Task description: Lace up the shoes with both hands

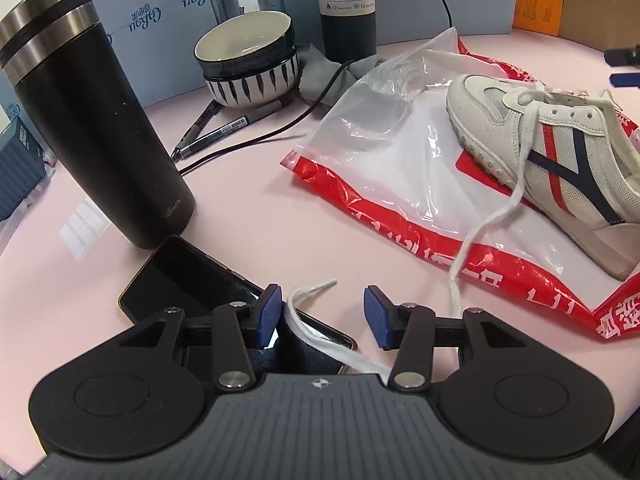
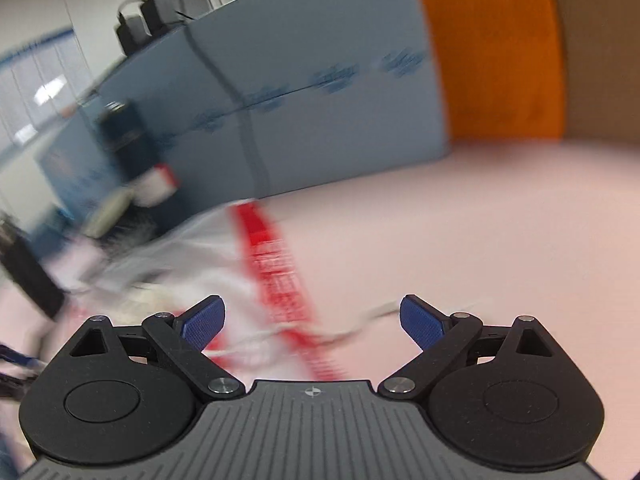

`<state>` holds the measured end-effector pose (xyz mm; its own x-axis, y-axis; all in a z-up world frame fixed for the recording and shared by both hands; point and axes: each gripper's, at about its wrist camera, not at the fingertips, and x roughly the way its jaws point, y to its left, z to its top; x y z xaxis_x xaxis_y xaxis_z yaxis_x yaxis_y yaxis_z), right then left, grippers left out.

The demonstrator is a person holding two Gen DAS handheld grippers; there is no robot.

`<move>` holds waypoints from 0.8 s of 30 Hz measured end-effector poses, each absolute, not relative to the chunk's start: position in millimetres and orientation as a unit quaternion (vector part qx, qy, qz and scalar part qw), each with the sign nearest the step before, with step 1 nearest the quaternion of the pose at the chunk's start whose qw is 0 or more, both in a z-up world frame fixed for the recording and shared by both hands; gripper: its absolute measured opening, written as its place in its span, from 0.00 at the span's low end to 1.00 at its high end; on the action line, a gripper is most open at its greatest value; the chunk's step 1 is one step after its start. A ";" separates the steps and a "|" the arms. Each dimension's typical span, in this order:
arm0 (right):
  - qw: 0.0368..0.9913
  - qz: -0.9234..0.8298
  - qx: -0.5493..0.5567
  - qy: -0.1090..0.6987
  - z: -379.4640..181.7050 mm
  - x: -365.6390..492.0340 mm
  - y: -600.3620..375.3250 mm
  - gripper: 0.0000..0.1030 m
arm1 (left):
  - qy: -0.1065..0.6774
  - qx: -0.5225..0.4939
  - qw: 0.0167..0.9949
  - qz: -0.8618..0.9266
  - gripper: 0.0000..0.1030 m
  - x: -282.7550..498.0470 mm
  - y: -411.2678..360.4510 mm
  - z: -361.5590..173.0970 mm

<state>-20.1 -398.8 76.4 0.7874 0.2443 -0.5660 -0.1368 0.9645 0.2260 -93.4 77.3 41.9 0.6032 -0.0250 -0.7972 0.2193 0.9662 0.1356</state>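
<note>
Lacing barely begun: white low-top shoe with navy and red side stripes (image 1: 560,148) lies on its side on a crinkled clear-and-red plastic bag (image 1: 384,184) atop the glossy pink table (image 1: 248,216).
Only the eyelets nearest the toe look threaded, so I judge most rows and the knot remain. The flat woven white shoelace (image 1: 486,220) trails off the shoe, loops under the left hand-held gripper (image 1: 324,316) and passes between its ribbed blue pads, lying against 1 of them; the jaws stand apart, pinching nothing, over a black smartphone (image 1: 172,276). The right hand-held gripper (image 2: 312,320) is wide open and empty in a motion-blurred view, a lace strand blurred beneath it.
</note>
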 end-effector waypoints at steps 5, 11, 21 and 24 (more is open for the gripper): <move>0.948 0.058 0.026 0.312 52.0 -12.6 -444.3 0.91 | 0.437 0.120 0.888 -0.071 0.46 -93.5 71.1 43.3; 0.942 0.116 0.013 0.316 26.1 -3.7 -464.4 0.68 | 0.415 0.135 0.897 -0.064 0.59 -97.8 56.5 48.2; 0.851 0.196 0.373 0.315 42.6 4.0 -495.8 0.06 | 0.398 0.095 0.912 -0.042 0.67 -120.0 36.2 51.1; 0.798 0.237 0.466 0.300 53.5 16.3 -483.4 0.06 | 0.401 0.093 0.910 -0.039 0.67 -122.6 31.4 48.7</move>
